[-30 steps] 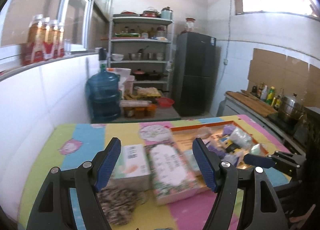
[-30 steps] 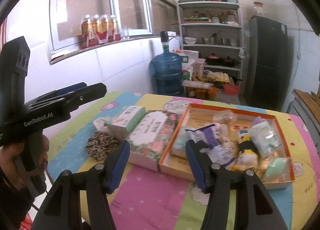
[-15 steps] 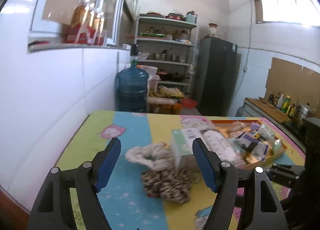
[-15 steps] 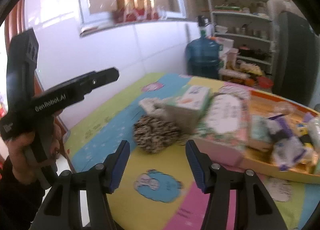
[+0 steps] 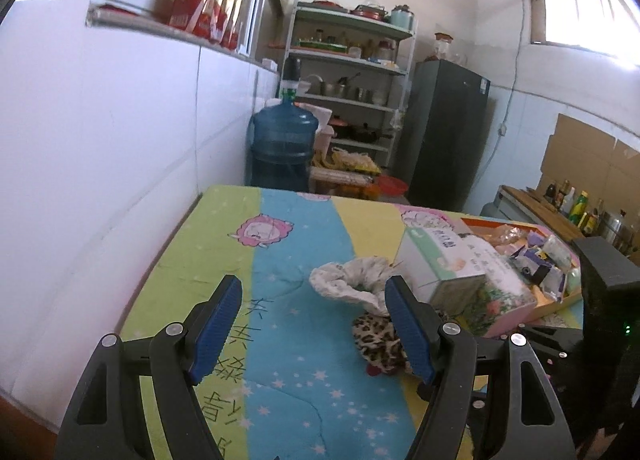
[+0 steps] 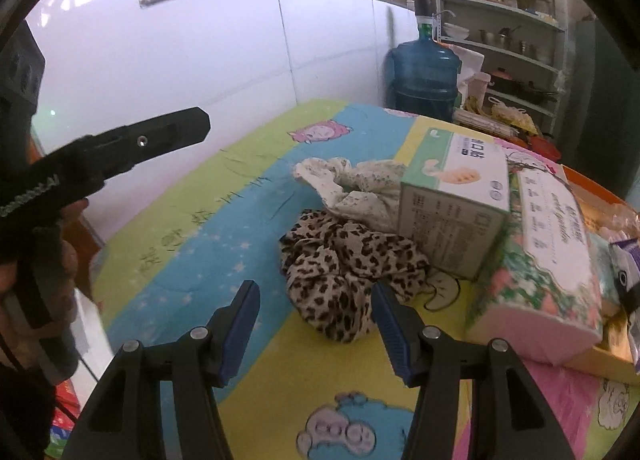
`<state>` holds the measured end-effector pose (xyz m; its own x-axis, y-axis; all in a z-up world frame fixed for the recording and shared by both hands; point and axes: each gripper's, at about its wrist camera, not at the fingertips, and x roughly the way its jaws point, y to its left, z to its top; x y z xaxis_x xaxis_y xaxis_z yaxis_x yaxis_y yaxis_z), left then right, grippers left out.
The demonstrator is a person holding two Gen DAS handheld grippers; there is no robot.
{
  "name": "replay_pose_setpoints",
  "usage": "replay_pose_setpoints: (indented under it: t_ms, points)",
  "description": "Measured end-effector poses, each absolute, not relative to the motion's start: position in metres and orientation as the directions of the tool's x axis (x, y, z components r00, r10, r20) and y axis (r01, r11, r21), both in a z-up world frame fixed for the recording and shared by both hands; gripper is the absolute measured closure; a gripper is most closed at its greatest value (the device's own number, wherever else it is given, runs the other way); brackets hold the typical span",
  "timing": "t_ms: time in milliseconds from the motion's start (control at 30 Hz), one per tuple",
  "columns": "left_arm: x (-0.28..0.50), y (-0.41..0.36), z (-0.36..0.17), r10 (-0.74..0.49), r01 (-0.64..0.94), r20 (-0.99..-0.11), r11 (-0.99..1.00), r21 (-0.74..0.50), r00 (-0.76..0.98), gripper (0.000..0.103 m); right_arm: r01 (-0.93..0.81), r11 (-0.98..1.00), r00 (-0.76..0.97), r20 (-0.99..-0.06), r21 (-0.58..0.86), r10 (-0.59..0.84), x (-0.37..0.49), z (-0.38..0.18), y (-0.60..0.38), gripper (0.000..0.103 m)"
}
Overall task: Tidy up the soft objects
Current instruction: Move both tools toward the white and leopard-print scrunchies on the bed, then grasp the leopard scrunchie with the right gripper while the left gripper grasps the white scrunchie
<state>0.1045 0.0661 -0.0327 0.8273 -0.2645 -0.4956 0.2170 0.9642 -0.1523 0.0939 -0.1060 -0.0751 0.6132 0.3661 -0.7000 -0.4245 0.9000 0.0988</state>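
Kitchen table with a colourful cartoon cloth (image 5: 296, 260) fills the left wrist view; the left gripper (image 5: 314, 330) stands wide and empty, the white floral cloth (image 5: 352, 278) at 1 o'clock. Right wrist view: the right gripper (image 6: 314, 326) is half open and empty, the leopard-print cloth (image 6: 344, 264) just ahead at 12 o'clock; I think it should pinch a thick fold.

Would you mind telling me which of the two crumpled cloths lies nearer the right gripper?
The leopard-print cloth, lying just ahead of the right gripper. The pale floral cloth sits farther back, against the green-and-white box.
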Motion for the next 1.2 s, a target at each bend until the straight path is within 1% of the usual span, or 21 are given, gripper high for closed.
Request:
replay_pose_setpoints:
  t_ms: [200, 267, 333, 367, 433, 567, 767, 800, 867, 900, 967, 1000, 1033, 1100, 1200]
  points:
    - [0.134, 0.062, -0.048, -0.292, 0.24, -0.535, 0.956, -0.167, 0.793, 0.028, -0.412, 0.911, 0.617, -0.726, 0.03, 0.303, 0.106, -0.088, -0.093, 0.045]
    - [0.147, 0.058, -0.054, -0.308, 0.255, -0.557, 0.951, -0.173, 0.771, 0.028, -0.413, 0.91, 0.61, -0.733, 0.029, 0.3, 0.108, -0.092, -0.091, 0.05]
    - [0.162, 0.052, -0.061, -0.32, 0.267, -0.583, 0.947, -0.177, 0.747, 0.028, -0.409, 0.912, 0.605, -0.738, 0.035, 0.299, 0.109, -0.096, -0.092, 0.069]
    - [0.17, 0.049, -0.066, -0.328, 0.273, -0.599, 0.944, -0.184, 0.73, 0.028, -0.407, 0.913, 0.604, -0.738, 0.039, 0.301, 0.109, -0.097, -0.093, 0.072]
    - [0.188, 0.044, -0.077, -0.338, 0.27, -0.641, 0.941, -0.205, 0.689, 0.028, -0.407, 0.912, 0.603, -0.733, 0.057, 0.315, 0.107, -0.097, -0.098, 0.087]
    - [0.212, 0.035, -0.096, -0.338, 0.254, -0.691, 0.941, -0.225, 0.64, 0.028, -0.416, 0.907, 0.604, -0.729, 0.057, 0.323, 0.101, -0.097, -0.103, 0.089]
    - [0.233, 0.028, -0.115, -0.342, 0.225, -0.731, 0.94, -0.258, 0.59, 0.027, -0.435, 0.899, 0.599, -0.728, 0.055, 0.334, 0.096, -0.096, -0.102, 0.089]
    - [0.234, 0.025, -0.115, -0.333, 0.22, -0.732, 0.943, -0.25, 0.594, 0.027, -0.436, 0.898, 0.598, -0.727, 0.058, 0.338, 0.094, -0.096, -0.103, 0.089]
    - [0.236, 0.024, -0.115, -0.354, 0.229, -0.725, 0.935, -0.271, 0.591, 0.028, -0.438, 0.896, 0.594, -0.726, 0.069, 0.346, 0.093, -0.096, -0.105, 0.089]
    - [0.236, 0.025, -0.115, -0.36, 0.233, -0.725, 0.933, -0.274, 0.588, 0.029, -0.438, 0.896, 0.592, -0.725, 0.075, 0.351, 0.093, -0.096, -0.105, 0.089]
    - [0.237, 0.022, -0.116, -0.379, 0.249, -0.72, 0.925, -0.286, 0.581, 0.054, -0.44, 0.894, 0.591, -0.722, 0.084, 0.359, 0.092, -0.096, -0.107, 0.089]
    - [0.239, 0.022, -0.116, -0.39, 0.253, -0.72, 0.921, -0.297, 0.573, 0.079, -0.441, 0.894, 0.591, -0.721, 0.086, 0.361, 0.092, -0.095, -0.108, 0.089]
    - [0.236, 0.022, -0.117, -0.398, 0.253, -0.723, 0.917, -0.307, 0.565, 0.088, -0.441, 0.893, 0.591, -0.719, 0.09, 0.365, 0.092, -0.094, -0.109, 0.089]
    - [0.235, 0.021, -0.115, -0.411, 0.264, -0.714, 0.912, -0.315, 0.567, 0.095, -0.443, 0.891, 0.592, -0.716, 0.094, 0.37, 0.091, -0.093, -0.11, 0.089]
    - [0.225, 0.018, -0.108, -0.408, 0.282, -0.688, 0.913, -0.295, 0.6, 0.097, -0.445, 0.89, 0.596, -0.709, 0.099, 0.377, 0.089, -0.09, -0.113, 0.089]
